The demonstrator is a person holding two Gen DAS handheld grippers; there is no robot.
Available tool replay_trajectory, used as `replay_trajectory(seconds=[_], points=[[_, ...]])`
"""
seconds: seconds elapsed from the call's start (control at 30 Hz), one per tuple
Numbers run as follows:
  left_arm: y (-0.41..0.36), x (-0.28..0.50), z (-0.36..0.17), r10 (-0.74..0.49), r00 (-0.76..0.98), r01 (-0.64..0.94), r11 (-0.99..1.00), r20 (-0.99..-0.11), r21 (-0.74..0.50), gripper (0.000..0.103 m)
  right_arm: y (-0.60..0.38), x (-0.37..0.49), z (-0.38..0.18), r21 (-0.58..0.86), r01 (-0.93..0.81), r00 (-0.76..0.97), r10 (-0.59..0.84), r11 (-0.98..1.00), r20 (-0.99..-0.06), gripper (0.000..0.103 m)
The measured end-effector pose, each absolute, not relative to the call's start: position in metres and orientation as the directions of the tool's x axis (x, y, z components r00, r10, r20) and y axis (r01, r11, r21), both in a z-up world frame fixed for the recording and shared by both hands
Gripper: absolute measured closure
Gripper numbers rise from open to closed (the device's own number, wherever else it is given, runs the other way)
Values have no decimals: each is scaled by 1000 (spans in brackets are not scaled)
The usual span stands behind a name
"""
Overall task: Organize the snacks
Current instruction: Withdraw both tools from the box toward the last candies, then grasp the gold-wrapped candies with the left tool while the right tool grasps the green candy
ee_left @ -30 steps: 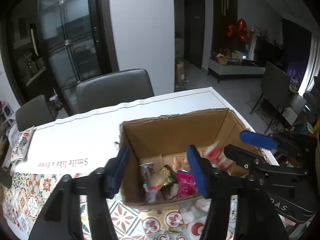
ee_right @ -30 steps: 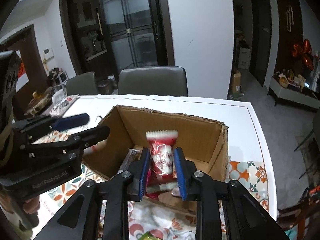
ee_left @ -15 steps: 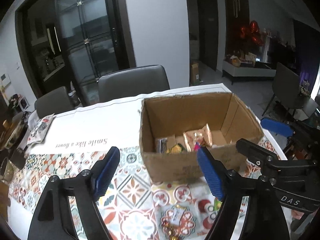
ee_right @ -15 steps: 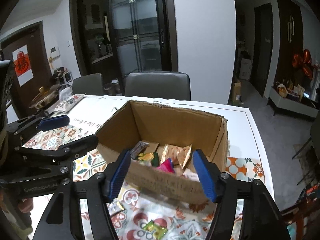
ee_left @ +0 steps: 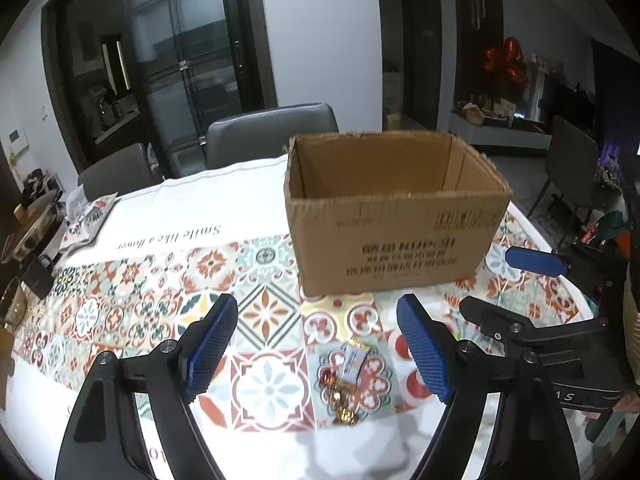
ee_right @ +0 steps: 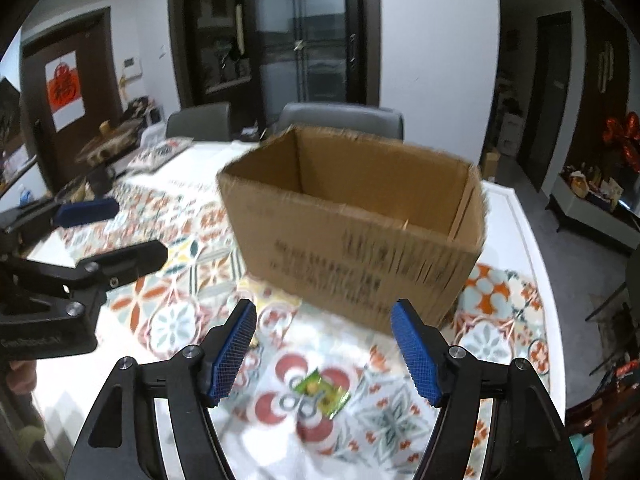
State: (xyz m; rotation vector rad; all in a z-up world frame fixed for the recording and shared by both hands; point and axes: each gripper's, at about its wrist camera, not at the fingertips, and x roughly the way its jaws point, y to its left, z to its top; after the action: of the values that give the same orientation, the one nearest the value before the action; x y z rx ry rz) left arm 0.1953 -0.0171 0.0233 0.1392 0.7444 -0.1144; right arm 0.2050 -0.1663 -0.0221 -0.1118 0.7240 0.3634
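Both grippers have black angular arms, silver screws and blue cross-hatched pads on the jaws.

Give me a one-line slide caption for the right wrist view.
Open right gripper above a green snack packet on the patterned tablecloth, cardboard box behind.

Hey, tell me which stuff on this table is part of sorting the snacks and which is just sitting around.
Part of the job:
cardboard box
gold-wrapped snack
green snack packet

Just lying about:
printed pouch at the far left
grey chairs
patterned tablecloth
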Motion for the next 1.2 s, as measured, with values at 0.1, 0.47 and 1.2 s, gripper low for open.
replay_trajectory(seconds=[0.1, 0.47, 1.2], points=[[-18, 189, 12, -50, 715, 146, 986, -697, 80, 22, -162, 201, -34, 10, -394, 658, 290, 919, -695, 32], [-17, 188, -49, -61, 593, 129, 991, -803, 20, 30, -155, 205, -79, -9, -432, 559, 259, 902, -787, 33], [-16, 218, -104, -84, 460, 106, 994, -884, -40, 63, -149, 242, -132, -16, -449, 431, 201, 893, -880, 56]])
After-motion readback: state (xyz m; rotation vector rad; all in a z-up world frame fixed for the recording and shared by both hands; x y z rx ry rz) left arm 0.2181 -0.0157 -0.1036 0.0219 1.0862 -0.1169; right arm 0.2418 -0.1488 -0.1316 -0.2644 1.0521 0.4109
